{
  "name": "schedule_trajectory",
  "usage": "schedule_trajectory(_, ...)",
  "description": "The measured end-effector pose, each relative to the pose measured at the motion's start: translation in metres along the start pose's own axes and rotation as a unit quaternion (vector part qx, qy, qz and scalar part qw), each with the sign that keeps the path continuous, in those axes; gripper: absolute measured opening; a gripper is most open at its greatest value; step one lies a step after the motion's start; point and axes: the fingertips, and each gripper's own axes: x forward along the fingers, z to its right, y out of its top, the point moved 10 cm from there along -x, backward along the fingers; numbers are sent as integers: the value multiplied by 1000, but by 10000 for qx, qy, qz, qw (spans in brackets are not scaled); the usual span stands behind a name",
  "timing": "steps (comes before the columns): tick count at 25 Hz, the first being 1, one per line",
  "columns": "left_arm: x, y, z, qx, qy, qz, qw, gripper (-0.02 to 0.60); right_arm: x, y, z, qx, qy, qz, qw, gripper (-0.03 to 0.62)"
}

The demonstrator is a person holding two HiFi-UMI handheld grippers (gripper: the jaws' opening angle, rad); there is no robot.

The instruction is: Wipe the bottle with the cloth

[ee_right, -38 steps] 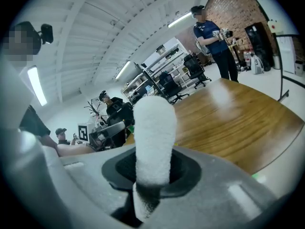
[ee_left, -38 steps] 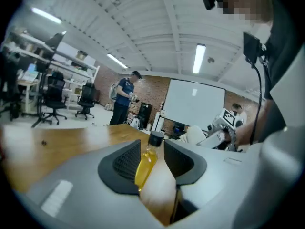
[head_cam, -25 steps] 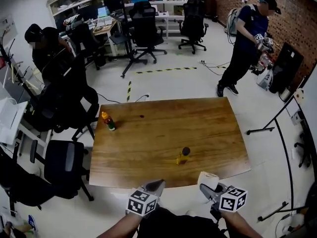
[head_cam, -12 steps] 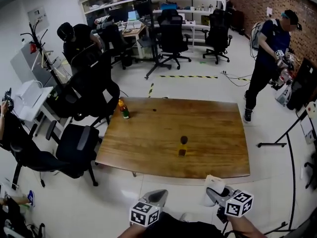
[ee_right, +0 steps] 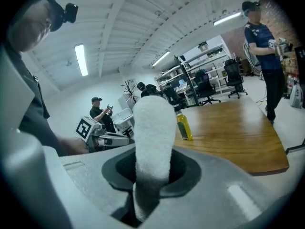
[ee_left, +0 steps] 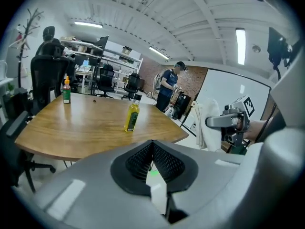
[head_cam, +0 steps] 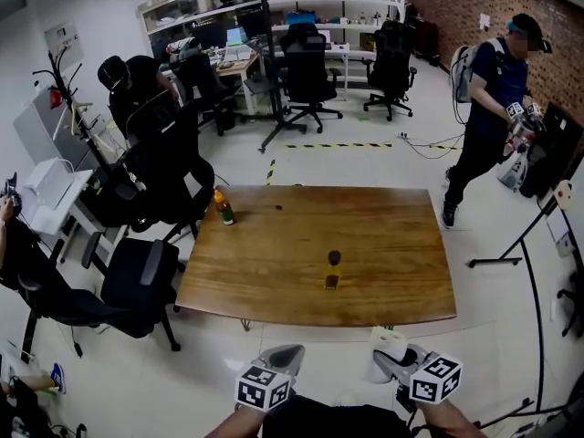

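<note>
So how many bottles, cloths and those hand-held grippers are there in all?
Bottles: 2, a yellow bottle and an orange-capped bottle, both on the table.
Cloths: 1, a white cloth, clamped in the right gripper.
Grippers: 2, that one and the left gripper, shut and empty.
Total: 5.

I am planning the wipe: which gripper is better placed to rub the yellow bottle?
Right. The right gripper is shut on the white cloth, while the left gripper is shut and empty.
</note>
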Motion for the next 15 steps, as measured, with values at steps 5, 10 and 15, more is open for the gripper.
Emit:
schedule_trajectory(5,-3,8,-19,251,-224,-14,9994,17,13,0,-15,-78,-232,-9,9997,71)
schedule_trajectory(10,-13,13,-31,212,-326,52,9992,17,19,2,-32,-29,-422,75,9991,71)
schedule_trajectory(15,-18,11,-36,-157,-413,88,9990,17,22,-1,-36,81,-443,134,9989,71)
